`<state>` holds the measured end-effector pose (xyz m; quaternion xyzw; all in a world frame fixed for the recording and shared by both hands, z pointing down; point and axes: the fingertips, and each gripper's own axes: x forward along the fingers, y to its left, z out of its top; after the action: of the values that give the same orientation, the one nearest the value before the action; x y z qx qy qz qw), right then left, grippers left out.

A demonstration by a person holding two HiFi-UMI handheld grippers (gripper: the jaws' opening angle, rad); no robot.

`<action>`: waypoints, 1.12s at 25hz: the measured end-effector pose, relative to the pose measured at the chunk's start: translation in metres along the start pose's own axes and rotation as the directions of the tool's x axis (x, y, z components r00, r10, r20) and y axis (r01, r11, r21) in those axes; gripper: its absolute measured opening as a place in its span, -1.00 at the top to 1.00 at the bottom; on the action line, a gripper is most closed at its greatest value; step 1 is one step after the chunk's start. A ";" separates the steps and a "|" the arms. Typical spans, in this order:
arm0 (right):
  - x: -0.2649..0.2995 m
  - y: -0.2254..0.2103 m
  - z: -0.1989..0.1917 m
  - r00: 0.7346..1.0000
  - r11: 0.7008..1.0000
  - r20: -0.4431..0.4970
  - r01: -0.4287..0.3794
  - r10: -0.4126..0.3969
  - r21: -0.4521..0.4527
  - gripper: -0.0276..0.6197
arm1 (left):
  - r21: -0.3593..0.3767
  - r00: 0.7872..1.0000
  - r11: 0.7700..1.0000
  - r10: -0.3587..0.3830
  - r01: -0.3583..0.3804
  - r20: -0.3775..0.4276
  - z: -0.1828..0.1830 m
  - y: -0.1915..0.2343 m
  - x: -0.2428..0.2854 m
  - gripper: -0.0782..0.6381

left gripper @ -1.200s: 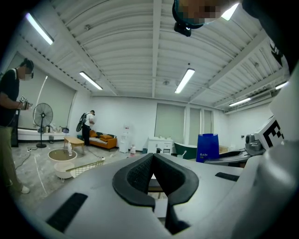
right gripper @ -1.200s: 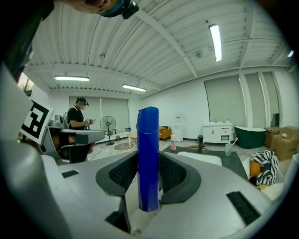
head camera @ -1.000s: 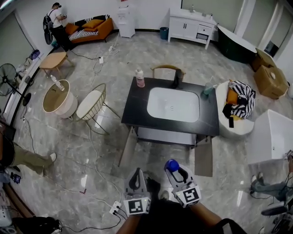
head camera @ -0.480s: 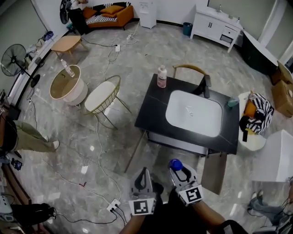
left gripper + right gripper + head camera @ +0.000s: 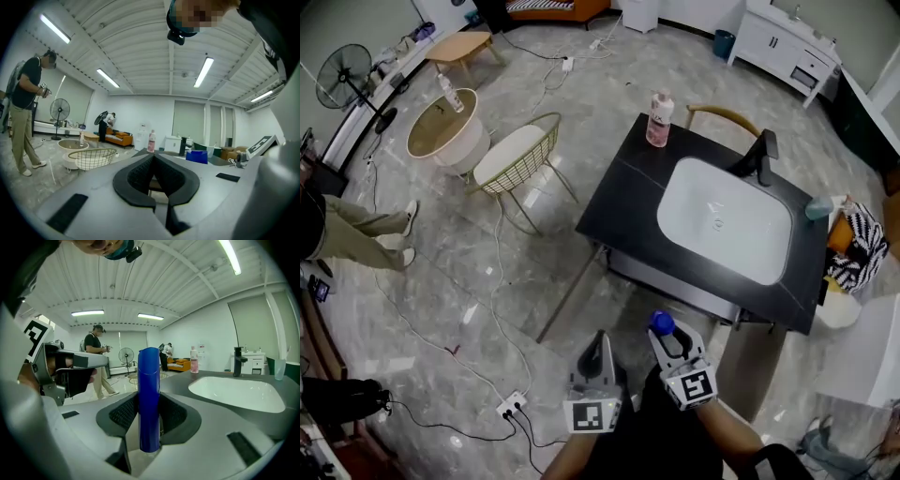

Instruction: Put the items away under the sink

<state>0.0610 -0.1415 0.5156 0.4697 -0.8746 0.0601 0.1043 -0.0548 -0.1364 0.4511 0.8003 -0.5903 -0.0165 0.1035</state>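
The black-topped sink cabinet (image 5: 623, 192) with its white basin (image 5: 724, 217) stands ahead of me, and its two lower doors (image 5: 748, 367) hang open. My right gripper (image 5: 664, 334) is shut on an upright blue bottle (image 5: 149, 399), just short of the cabinet's front. Seen from the head view, the blue bottle (image 5: 662, 322) shows only its round top. Beside it to the left, my left gripper (image 5: 598, 343) is shut with nothing in it, its pads meeting at the tip (image 5: 153, 157). A pink bottle (image 5: 657, 120), a black faucet (image 5: 761, 154) and a teal cup (image 5: 820, 207) stand on the counter.
A wire-frame chair (image 5: 521, 157) and a round side table (image 5: 448, 137) stand to the left of the cabinet. Cables and a power strip (image 5: 511, 406) lie on the floor near my left gripper. A person's legs (image 5: 358, 234) are at the far left. A white seat with striped cloth (image 5: 855, 251) is at the right.
The sink cabinet has grown larger and slid right in the head view as I came closer and lower. Both grippers sank toward the cabinet front, the blue bottle still gripped.
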 end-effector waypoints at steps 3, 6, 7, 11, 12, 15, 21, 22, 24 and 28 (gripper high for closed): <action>0.017 -0.009 -0.035 1.000 1.000 0.002 -0.004 0.004 -0.006 0.47 | 0.009 1.000 1.000 -0.005 0.005 -0.001 -0.036 0.003 0.014 0.74; 0.034 -0.017 -0.068 1.000 1.000 0.020 -0.008 0.008 -0.017 0.47 | -0.003 1.000 1.000 -0.006 0.006 0.006 -0.071 0.007 0.026 0.74; 0.038 -0.019 -0.078 1.000 1.000 0.026 -0.006 0.007 -0.017 0.47 | -0.013 1.000 1.000 -0.010 0.010 0.012 -0.081 0.007 0.030 0.74; 0.059 -0.029 -0.119 0.999 0.999 0.050 -0.009 0.011 -0.033 0.47 | -0.019 0.999 1.000 -0.018 0.018 0.034 -0.122 0.012 0.045 0.74; 0.065 -0.031 -0.129 0.998 0.999 0.053 -0.014 0.016 -0.032 0.47 | -0.011 0.999 1.000 -0.015 0.015 0.036 -0.132 0.014 0.049 0.74; 0.084 -0.038 -0.164 0.999 1.000 0.050 -0.020 0.021 -0.011 0.47 | -0.010 0.999 1.000 -0.010 0.010 0.046 -0.158 0.020 0.059 0.74; 0.118 -0.050 -0.229 0.998 1.000 0.067 -0.004 0.003 0.014 0.47 | 0.028 0.999 1.000 -0.008 0.007 0.050 -0.209 0.028 0.066 0.74; 0.123 -0.052 -0.238 0.997 1.000 0.071 0.000 -0.001 0.018 0.47 | 0.032 0.998 0.999 -0.013 0.012 0.056 -0.216 0.028 0.066 0.74; 0.131 -0.056 -0.254 0.996 1.000 0.085 0.005 -0.006 0.015 0.47 | 0.039 0.997 0.999 -0.023 0.020 0.075 -0.225 0.028 0.066 0.74; 0.146 -0.067 -0.280 0.996 1.000 0.089 0.024 -0.024 0.008 0.47 | 0.041 0.995 0.998 -0.043 0.040 0.087 -0.239 0.026 0.064 0.74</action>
<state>0.0734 -0.2397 0.8234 0.4828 -0.8724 0.0409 0.0644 -0.0239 -0.1696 0.6957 0.8128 -0.5777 -0.0424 0.0611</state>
